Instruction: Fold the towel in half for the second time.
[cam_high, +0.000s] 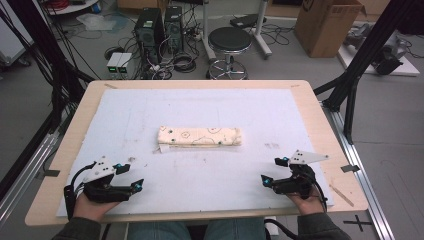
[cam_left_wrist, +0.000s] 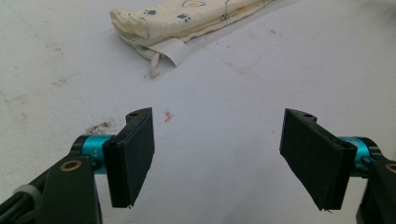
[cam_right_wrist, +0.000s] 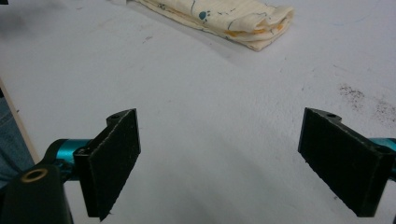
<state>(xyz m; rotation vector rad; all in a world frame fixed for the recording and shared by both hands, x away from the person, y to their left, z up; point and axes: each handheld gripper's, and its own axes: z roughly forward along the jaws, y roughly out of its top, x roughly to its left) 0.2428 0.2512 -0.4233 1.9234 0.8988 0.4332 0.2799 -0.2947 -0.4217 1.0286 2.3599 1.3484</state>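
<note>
A folded cream cloth (cam_high: 200, 136) with small printed paw and heart marks lies in the middle of the white mat (cam_high: 150, 110). Its left end, with a white tag, appears in the left gripper view (cam_left_wrist: 182, 21); its right end appears in the right gripper view (cam_right_wrist: 233, 18). My left gripper (cam_high: 131, 176) rests near the front left of the mat, open, nothing between its pads (cam_left_wrist: 133, 156). At the front right my right gripper (cam_high: 274, 171) is open too, with bare mat between its pads (cam_right_wrist: 114, 161). Both are well short of the cloth.
The mat covers a wooden table (cam_high: 75, 130). Dark smudges mark the mat near the left gripper (cam_left_wrist: 98, 126) and to the right (cam_right_wrist: 369, 100). Beyond the table stand a black stool (cam_high: 229, 47), computer towers (cam_high: 150, 30), a cardboard box (cam_high: 327, 25) and black frame legs (cam_high: 360, 60).
</note>
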